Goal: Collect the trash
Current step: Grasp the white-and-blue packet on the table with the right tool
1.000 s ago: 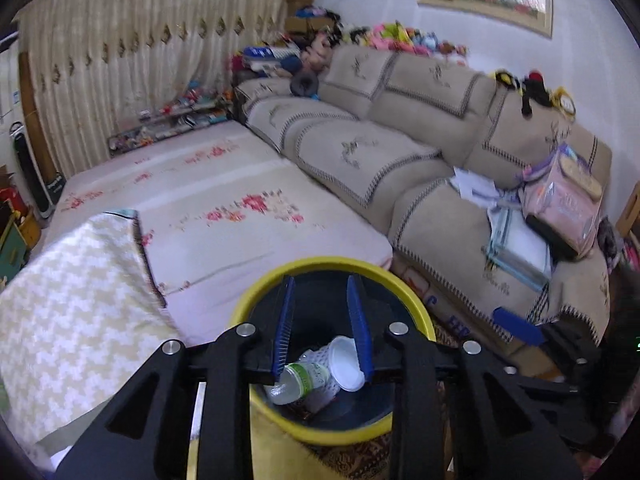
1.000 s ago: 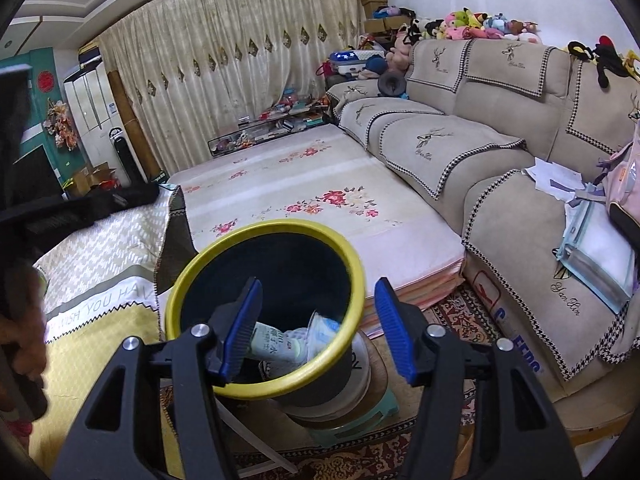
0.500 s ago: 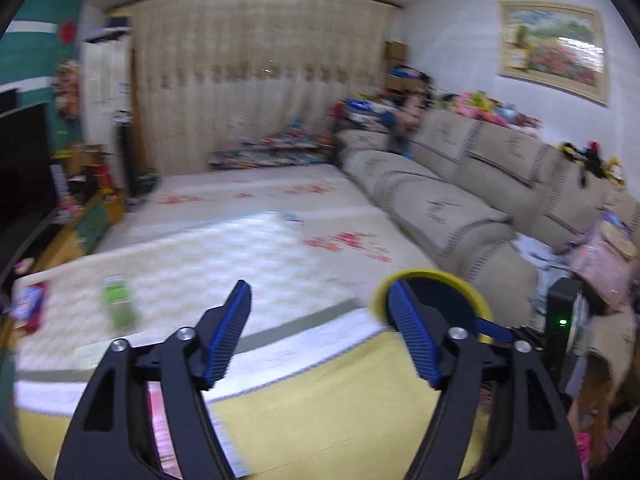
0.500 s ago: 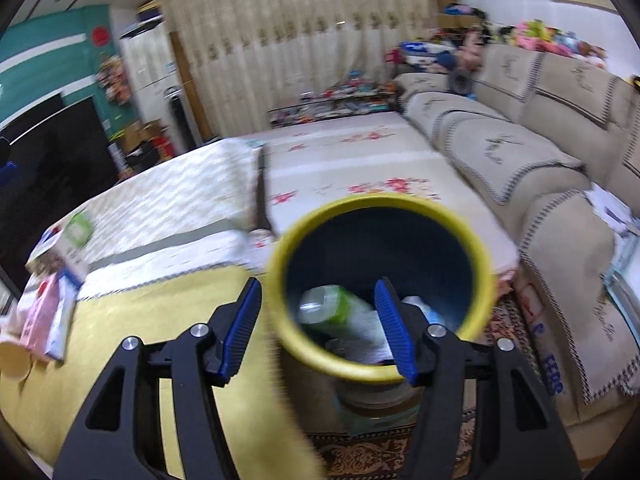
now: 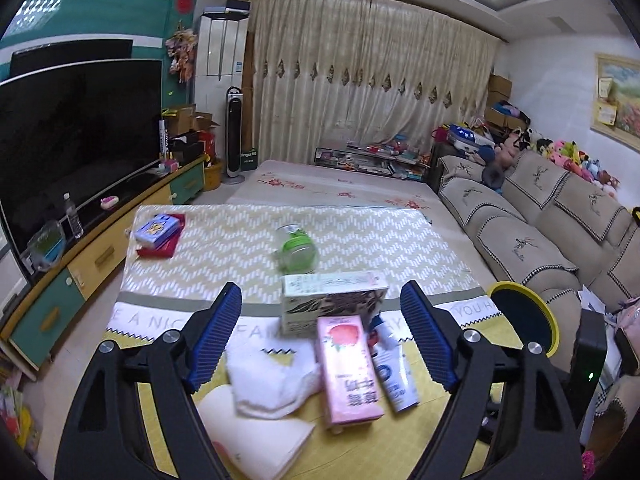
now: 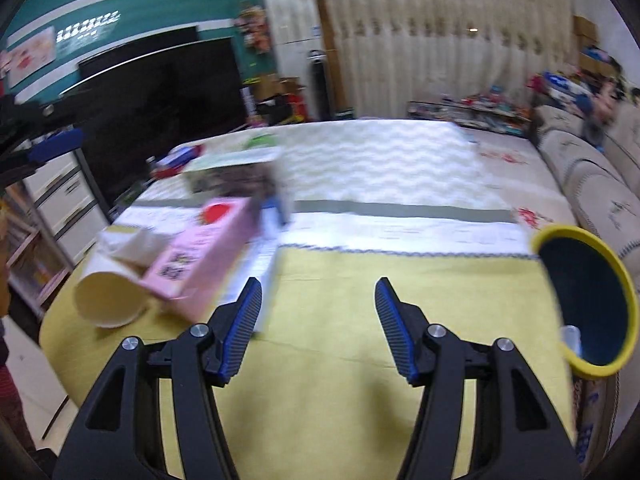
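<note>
The pink carton (image 5: pixel 349 368) lies on the table with its long side pointing away, right between the wide-open, empty left gripper (image 5: pixel 322 332), whose jaws just opened, nearer than the half-open, empty right gripper (image 6: pixel 318 320).

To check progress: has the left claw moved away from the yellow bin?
Yes. The left claw swung from above the bin to over the table; the bin is now at its right.

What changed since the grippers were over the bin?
Both grippers swung from the yellow-rimmed bin to the table's trash. The left gripper, whose jaws have just been opening, now frames the pink carton. The right gripper stayed open and empty. The bin's trash stayed inside.
</note>
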`<state>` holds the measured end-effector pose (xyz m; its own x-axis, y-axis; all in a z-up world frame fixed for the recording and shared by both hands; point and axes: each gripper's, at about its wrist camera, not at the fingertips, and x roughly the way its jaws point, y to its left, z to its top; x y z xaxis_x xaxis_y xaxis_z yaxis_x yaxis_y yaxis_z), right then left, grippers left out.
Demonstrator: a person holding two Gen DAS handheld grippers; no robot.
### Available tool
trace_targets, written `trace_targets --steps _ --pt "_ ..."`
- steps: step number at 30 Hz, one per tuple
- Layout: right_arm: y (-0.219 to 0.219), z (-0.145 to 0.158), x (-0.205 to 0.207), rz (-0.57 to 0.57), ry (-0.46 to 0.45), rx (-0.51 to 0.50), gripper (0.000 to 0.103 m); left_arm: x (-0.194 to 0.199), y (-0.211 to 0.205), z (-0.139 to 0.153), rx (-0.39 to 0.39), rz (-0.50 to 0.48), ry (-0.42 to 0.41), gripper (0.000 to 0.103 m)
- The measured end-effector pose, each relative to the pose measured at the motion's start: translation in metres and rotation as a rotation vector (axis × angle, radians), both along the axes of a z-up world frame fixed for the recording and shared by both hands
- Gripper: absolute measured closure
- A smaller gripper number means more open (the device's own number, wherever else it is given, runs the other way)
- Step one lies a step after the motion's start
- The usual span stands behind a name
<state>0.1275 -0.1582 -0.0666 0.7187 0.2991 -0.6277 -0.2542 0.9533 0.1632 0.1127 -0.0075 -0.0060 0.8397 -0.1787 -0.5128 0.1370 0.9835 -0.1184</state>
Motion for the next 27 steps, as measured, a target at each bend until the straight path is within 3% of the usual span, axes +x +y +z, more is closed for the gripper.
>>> trace_targets --steps 8,14,19,27 --pt "0.04 -0.021 0.015 0.042 0.095 -0.038 0.047 -0.004 0.011 -0.01 -0.032 -0.022 0.014 0.022" --pt "0.052 -0.03 0.026 0.024 0.131 -0.054 0.057 -0.006 0.008 -0.014 -0.043 -0.022 0.03 0.022" --pt "0.05 -0.028 0.026 0.02 0.122 -0.047 0.082 -0.005 0.007 -0.018 -0.042 -0.025 0.041 0.022" --pt "0.032 -0.005 0.013 0.031 0.069 0.011 0.087 -0.004 0.002 -0.019 -0.036 -0.026 0.039 0.022"
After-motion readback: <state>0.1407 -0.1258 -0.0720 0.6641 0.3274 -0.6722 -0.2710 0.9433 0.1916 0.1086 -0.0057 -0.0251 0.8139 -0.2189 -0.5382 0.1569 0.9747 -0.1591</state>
